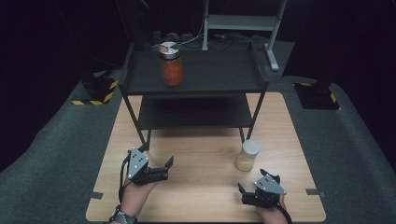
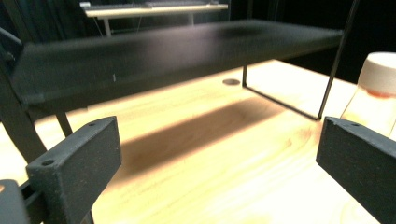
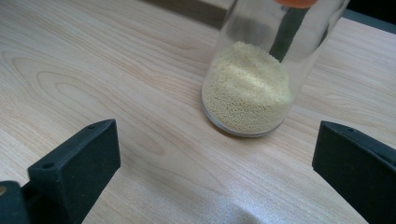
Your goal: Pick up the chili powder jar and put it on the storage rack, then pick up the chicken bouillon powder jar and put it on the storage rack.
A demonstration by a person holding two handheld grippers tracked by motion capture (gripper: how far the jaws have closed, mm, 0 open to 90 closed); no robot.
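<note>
Jaws on both grippers stood released; right gripper (image 1: 252, 188) faced the grain jar (image 1: 247, 155), apparently lining up a grasp, needing only a forward reach.

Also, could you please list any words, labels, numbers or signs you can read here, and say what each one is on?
No readable text.
Red-filled jar on the black shelf: no label legible.
Jar of pale grains on the wooden table: plain glass, no label.
Yellow-black hazard stripes on the floor: pattern, no words.

A lab: wooden table (image 1: 205, 196) on grey felt (hazard-striped stands (image 1: 95, 91)).
</note>
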